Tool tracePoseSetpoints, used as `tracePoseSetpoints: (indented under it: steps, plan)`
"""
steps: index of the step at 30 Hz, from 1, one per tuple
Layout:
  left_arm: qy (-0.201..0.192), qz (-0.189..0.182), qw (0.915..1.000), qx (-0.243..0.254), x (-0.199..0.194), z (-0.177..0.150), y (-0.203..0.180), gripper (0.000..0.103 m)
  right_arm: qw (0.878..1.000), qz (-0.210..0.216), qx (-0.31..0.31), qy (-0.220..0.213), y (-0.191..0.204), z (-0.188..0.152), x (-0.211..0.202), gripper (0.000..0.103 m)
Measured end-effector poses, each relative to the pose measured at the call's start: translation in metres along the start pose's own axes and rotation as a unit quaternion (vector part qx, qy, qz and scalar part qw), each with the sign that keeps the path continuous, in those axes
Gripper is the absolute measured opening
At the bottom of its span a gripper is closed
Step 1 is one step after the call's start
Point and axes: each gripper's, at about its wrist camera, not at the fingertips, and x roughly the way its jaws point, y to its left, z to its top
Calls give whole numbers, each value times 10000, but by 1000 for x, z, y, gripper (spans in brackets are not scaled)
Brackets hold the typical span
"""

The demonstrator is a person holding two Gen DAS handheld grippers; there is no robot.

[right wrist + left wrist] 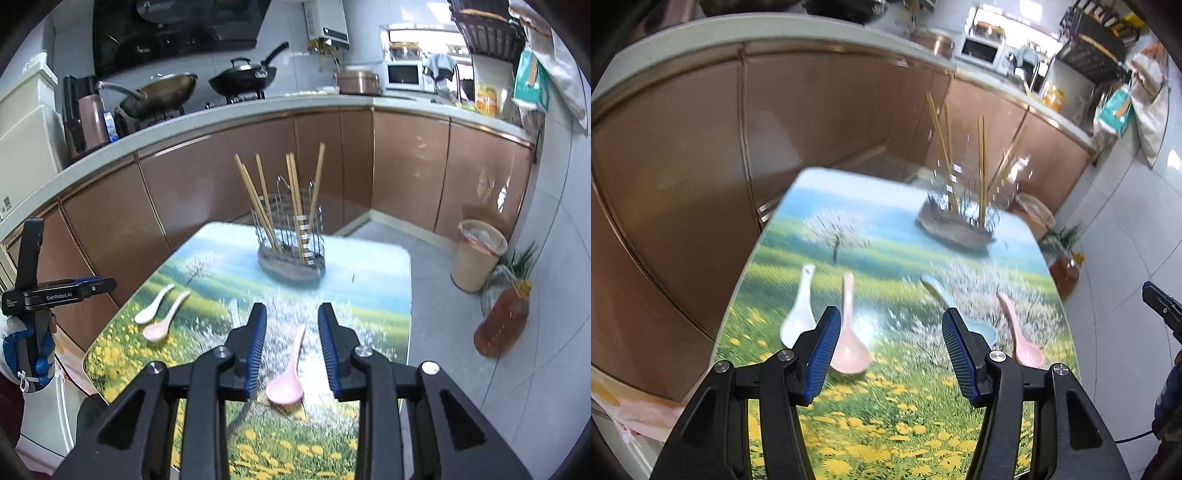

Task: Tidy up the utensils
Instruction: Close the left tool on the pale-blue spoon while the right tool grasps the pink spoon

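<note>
A wire utensil holder (291, 240) with several wooden chopsticks (258, 203) stands at the far end of a small table (376, 280) with a meadow print; it also shows in the left wrist view (960, 218). In the left wrist view a white spoon (799, 314), a pink spoon (849, 343), a pale blue spoon (960, 310) and another pink spoon (1021, 332) lie on the table. My left gripper (888, 354) is open above them, empty. My right gripper (291, 350) is open over a pink spoon (290, 376), not touching it. The white spoon (153, 304) and pink spoon (166, 317) lie left.
Brown kitchen cabinets (221, 177) under a white counter (207, 122) curve behind the table. Pans (243, 77) sit on the stove. A beige bin (478, 254), an oil bottle (500, 321) and a plant (521, 262) stand on the tiled floor to the right.
</note>
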Motion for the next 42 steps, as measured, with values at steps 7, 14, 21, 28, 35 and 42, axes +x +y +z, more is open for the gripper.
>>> tracePoseSetpoints:
  steps: [7, 14, 21, 28, 35, 42]
  plan:
    - [569, 24, 9984, -11, 42, -5, -6, 56, 9995, -95, 193, 248, -28, -13, 21, 28]
    - [991, -140, 9949, 93, 85, -4, -23, 56, 9978, -8, 360, 550, -44, -22, 57, 28]
    - [1336, -230, 9908, 32, 126, 1, -33, 56, 9952, 42, 489, 842, -58, -29, 87, 28]
    - [1852, -380, 9812, -393, 176, 11, -35, 56, 9857, 449, 547, 1532, -51, -40, 141, 28]
    - [2113, -154, 9765, -396, 208, 29, -48, 57, 9727, 786, 470, 2133, -36, -41, 196, 28]
    - [2247, 122, 9743, -45, 222, 42, -62, 31, 9607, 841, 352, 2620, -27, -39, 232, 28]
